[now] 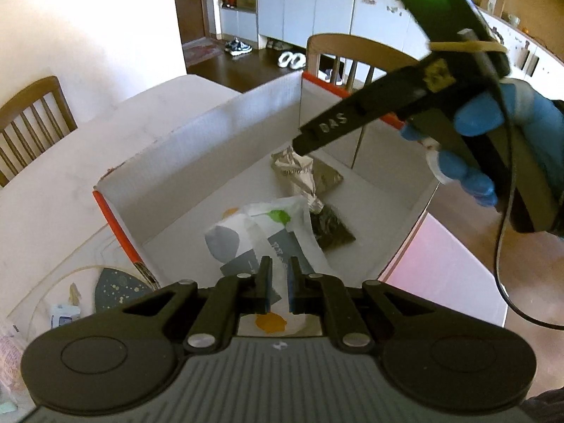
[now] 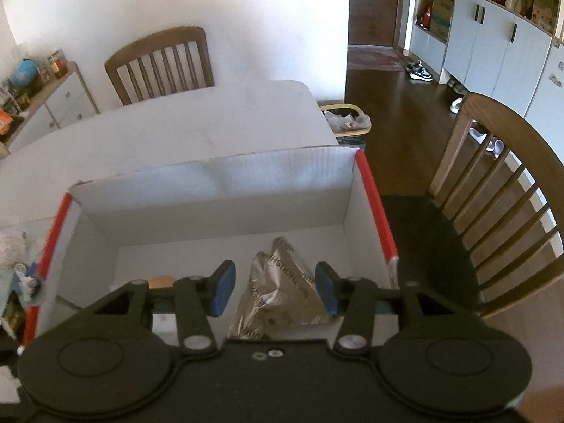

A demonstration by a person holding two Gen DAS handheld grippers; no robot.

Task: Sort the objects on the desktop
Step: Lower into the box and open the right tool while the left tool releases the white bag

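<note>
Two grippers over one white table (image 2: 197,123) | open white cardboard box (image 1: 211,141) on it holds the sorted packets | white printed pouch (image 1: 282,232) lies under the left gripper (image 1: 278,289), jaws nearly shut, empty | crumpled silver packet (image 2: 282,289) lies between the parted pads of the right gripper (image 2: 275,287), unpinched.

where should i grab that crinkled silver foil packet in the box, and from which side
Take the silver foil packet at its narrow, bunched upper end, coming from above through the open top of the white box. It lies flat on the floor, so its wide lower part probably offers less to pinch.
</note>
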